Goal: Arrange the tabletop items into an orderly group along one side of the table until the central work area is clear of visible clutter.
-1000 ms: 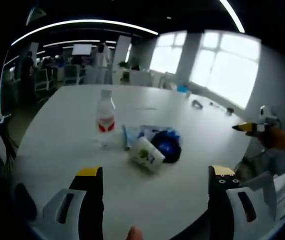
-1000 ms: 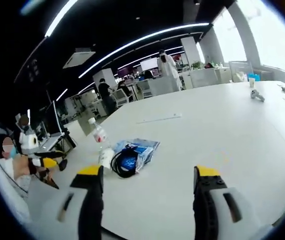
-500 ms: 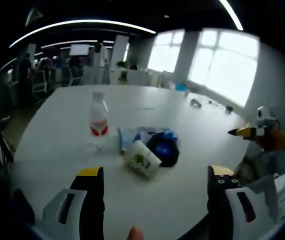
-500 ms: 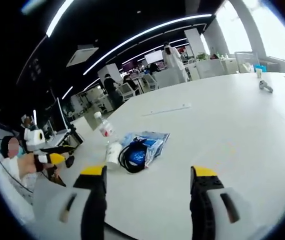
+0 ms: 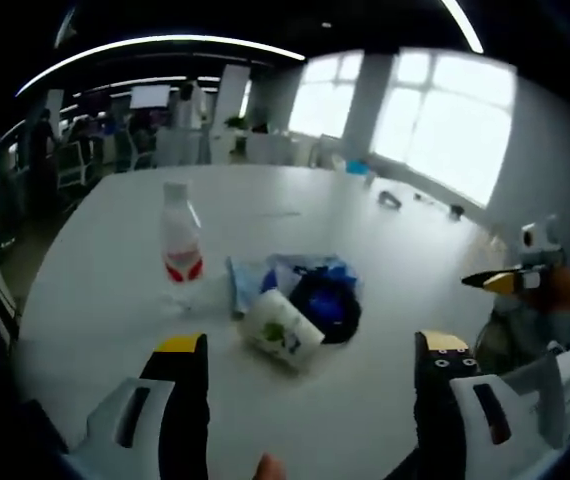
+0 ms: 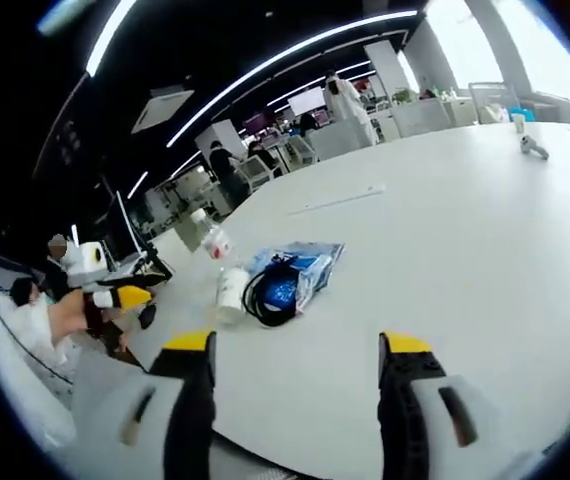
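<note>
Clutter sits bunched on a wide white tabletop [image 5: 105, 300] in an open-plan office. From the left gripper view, moving left to right: a clear plastic bottle [image 5: 179, 245] with a red label stands upright left of centre; just beside it a white paper cup [image 5: 281, 329] lies on its side, touching a blue plastic bag [image 5: 300, 272] topped by a coiled black cable [image 5: 327, 300]. The left gripper [image 5: 305, 352] hovers at the near edge with its jaws wide apart and empty. At the right edge of that frame the other, yellow-tipped gripper comes in, held by a hand.

The right gripper view sees the same cluster from the other side, at centre left: bottle [image 6: 215, 242], cup [image 6: 231, 293], cable [image 6: 273, 293] and bag [image 6: 310, 268]. The right gripper [image 6: 297, 352] also holds its jaws apart on nothing. This view alone takes in the broad bare tabletop [image 6: 485, 250] running to the upper right, with small items near its far edge.
</note>
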Tool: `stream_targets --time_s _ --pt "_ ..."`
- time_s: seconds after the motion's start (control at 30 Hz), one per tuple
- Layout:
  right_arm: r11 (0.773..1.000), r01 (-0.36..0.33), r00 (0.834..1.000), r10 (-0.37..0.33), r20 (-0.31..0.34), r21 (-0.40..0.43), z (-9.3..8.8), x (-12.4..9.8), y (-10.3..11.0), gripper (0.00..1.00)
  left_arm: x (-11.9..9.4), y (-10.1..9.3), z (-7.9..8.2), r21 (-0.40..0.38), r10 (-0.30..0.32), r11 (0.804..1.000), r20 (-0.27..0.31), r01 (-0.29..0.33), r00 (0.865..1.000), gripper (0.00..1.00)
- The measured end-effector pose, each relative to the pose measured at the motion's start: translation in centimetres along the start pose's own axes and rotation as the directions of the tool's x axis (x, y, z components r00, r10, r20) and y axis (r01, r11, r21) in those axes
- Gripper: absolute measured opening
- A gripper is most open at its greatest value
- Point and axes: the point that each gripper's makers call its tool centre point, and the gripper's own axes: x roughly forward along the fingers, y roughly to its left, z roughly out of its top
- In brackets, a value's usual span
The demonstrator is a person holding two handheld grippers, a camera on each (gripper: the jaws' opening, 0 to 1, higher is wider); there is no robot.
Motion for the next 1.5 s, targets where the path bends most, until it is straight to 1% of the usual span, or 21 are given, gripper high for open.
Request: stream_targets --time_s 0.13,0.27,0.33,0.47,0.57,0.63,0.73,0.8,0.87,0.93,0.97,1.03,1.13,1.27,1.33,1.37,1.43,1.5 --pt "0.999 0.012 1.000 -0.013 0.018 0.036 0.0 -0.5 -0.6 0.64 1.1 0.6 -0.2 0.018 -0.010 1.000 -0.029 0.010 1.000 0.81" --pt "0.998 0.027 0.999 -0.029 0.029 0.060 0.1 -1.0 -1.3 0.64 2.2 1.2 -0.3 0.008 -0.047 0.999 -0.055 0.048 0.997 0.81" --pt "0.996 0.032 0.998 -0.036 0.044 0.083 0.1 -1.3 -1.4 0.64 2.8 1.6 -0.1 -0.011 -0.066 0.998 -0.050 0.065 0.997 0.80" --pt "0.994 0.049 0.997 -0.055 0.053 0.096 -0.1 -1.9 -1.7 0.64 3.9 2.3 0.1 -0.015 -0.079 0.997 -0.053 0.079 0.995 0.80" --pt "0.991 0.065 0.996 -0.072 0.055 0.116 -0.5 -2.5 -2.0 0.64 4.3 2.8 0.1 -0.018 -0.077 0.997 -0.063 0.076 0.995 0.79" --pt "0.986 0.072 0.994 -0.082 0.067 0.152 -0.8 -2.9 -2.3 0.64 4.5 2.7 0.3 -0.024 -0.086 0.996 -0.055 0.085 0.995 0.79" --pt "0.983 0.080 0.993 -0.092 0.069 0.168 -1.0 -3.2 -2.4 0.64 4.9 2.6 0.6 -0.029 -0.100 0.995 -0.051 0.098 0.994 0.80" --pt "0.982 0.084 0.993 -0.097 0.068 0.166 -1.1 -3.3 -2.4 0.65 5.4 3.0 0.4 -0.015 -0.081 0.997 -0.058 0.080 0.995 0.82" --pt "0.985 0.076 0.993 -0.088 0.073 0.155 -1.0 -3.4 -2.1 0.67 5.7 2.9 0.1 -0.012 -0.100 0.995 -0.068 0.100 0.993 0.80" --pt "0.993 0.068 0.995 -0.075 0.071 0.101 -0.8 -3.5 -1.7 0.70 6.1 2.6 -0.2 -0.010 -0.131 0.991 -0.081 0.130 0.988 0.78" --pt "0.997 0.063 0.996 -0.066 0.054 0.048 -0.8 -3.6 -1.5 0.71 6.2 2.5 -0.3 -0.005 -0.140 0.990 -0.087 0.140 0.986 0.77" --pt "0.999 0.049 0.999 -0.049 0.018 -0.018 -1.0 -3.7 -1.3 0.73 6.6 2.5 -0.5 0.006 -0.153 0.988 -0.099 0.155 0.983 0.76" --pt "0.997 0.038 0.999 -0.038 -0.002 -0.070 -0.8 -3.9 -1.2 0.76 7.0 2.5 -0.7 -0.006 -0.168 0.986 -0.105 0.169 0.980 0.76" --pt "0.996 0.025 1.000 -0.024 0.005 -0.080 -0.2 -4.1 -1.4 0.77 7.4 2.6 -1.1 -0.013 -0.180 0.984 -0.124 0.179 0.976 0.75" --pt "0.996 0.018 1.000 -0.017 0.005 -0.092 0.1 -4.2 -1.3 0.78 7.6 2.4 -1.4 0.002 -0.192 0.981 -0.139 0.194 0.971 0.75" --pt "0.995 0.015 1.000 -0.014 0.003 -0.100 0.1 -4.2 -1.3 0.78 7.7 2.5 -1.8 0.029 -0.189 0.980 -0.157 0.196 0.969 0.76" --pt "0.993 0.013 1.000 -0.013 -0.006 -0.116 0.0 -4.3 -1.4 0.78 7.8 2.6 -1.9 0.044 -0.187 0.980 -0.160 0.196 0.969 0.79" --pt "0.992 0.009 1.000 -0.012 -0.024 -0.126 -0.3 -4.3 -1.5 0.77 7.8 2.2 -2.1 0.031 -0.212 0.975 -0.164 0.219 0.963 0.77"
